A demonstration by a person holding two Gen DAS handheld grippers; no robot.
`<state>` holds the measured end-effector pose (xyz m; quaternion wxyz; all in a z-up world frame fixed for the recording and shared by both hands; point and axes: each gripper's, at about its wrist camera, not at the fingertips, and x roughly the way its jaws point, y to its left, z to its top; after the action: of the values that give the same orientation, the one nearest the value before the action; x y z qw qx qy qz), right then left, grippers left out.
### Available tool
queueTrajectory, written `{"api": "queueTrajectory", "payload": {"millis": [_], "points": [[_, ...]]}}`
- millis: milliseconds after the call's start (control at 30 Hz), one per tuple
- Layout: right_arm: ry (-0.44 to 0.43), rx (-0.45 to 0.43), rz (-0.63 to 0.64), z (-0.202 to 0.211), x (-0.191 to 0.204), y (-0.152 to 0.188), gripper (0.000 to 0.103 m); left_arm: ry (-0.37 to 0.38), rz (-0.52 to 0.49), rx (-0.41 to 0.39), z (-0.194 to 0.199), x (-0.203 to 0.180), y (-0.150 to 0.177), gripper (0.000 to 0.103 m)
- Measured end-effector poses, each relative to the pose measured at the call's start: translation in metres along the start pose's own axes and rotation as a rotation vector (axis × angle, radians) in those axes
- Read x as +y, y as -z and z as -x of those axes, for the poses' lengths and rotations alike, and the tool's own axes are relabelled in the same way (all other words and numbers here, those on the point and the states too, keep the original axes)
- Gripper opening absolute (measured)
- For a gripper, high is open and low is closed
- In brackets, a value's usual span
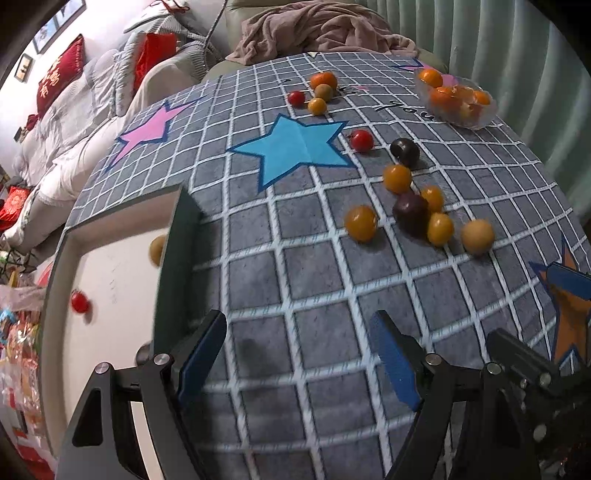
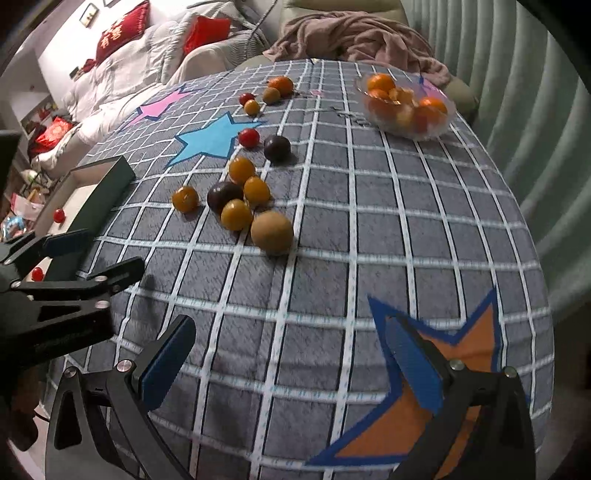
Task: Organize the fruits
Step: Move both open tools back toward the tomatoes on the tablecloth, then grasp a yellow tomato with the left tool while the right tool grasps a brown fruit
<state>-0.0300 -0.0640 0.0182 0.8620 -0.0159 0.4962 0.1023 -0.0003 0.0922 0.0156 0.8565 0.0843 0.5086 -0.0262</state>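
Small fruits lie loose on a grid tablecloth: a cluster of yellow tomatoes (image 1: 361, 223) and a dark plum (image 1: 410, 212), with a tan round fruit (image 2: 272, 232) at its near end. A red tomato (image 1: 361, 140) and another plum (image 1: 405, 151) lie farther back. A clear bowl (image 1: 456, 98) holds oranges at the far right. A green-walled box (image 1: 177, 258) at the left holds a red tomato (image 1: 79, 302). My left gripper (image 1: 299, 354) is open and empty beside the box. My right gripper (image 2: 291, 362) is open and empty above the cloth.
Another small fruit group (image 1: 317, 90) lies at the far middle. A pink cloth (image 1: 317, 29) is heaped on a chair behind the table. A bed with red cushions (image 1: 59, 74) is at the left. A green curtain (image 1: 517, 55) hangs at the right.
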Motion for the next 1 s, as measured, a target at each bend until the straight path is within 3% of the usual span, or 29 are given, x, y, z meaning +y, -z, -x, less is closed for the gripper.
{"api": "queueTrajectory", "payload": {"millis": [367, 500, 667, 733, 800, 900, 967, 1000], "points": [[-0.002, -0.020, 0.089, -0.012, 0.006, -0.015, 0.101, 0.035, -0.032, -0.037, -0.018, -0.012, -0.028, 0.081], [-0.010, -0.018, 0.136, -0.020, 0.011, -0.022, 0.081, 0.047, -0.044, -0.058, -0.023, -0.014, -0.037, 0.081], [-0.014, -0.038, 0.141, -0.025, 0.011, -0.032, 0.075, 0.057, -0.051, -0.076, -0.026, -0.016, -0.043, 0.081], [-0.015, -0.043, 0.139, -0.026, 0.011, -0.036, 0.068, 0.065, -0.044, -0.079, -0.027, -0.015, -0.043, 0.080], [-0.020, -0.048, 0.138, -0.025, 0.012, -0.037, 0.059, 0.104, -0.031, -0.076, -0.026, -0.014, -0.043, 0.068], [-0.010, -0.054, 0.151, -0.025, 0.016, -0.037, 0.030, 0.121, -0.032, -0.070, -0.025, -0.018, -0.044, 0.050], [-0.014, -0.055, 0.150, -0.023, 0.017, -0.036, 0.029, 0.130, -0.052, -0.075, -0.022, -0.025, -0.043, 0.027], [-0.016, -0.055, 0.147, -0.022, 0.016, -0.034, 0.029, 0.125, -0.065, -0.076, -0.021, -0.028, -0.042, 0.025]]}}
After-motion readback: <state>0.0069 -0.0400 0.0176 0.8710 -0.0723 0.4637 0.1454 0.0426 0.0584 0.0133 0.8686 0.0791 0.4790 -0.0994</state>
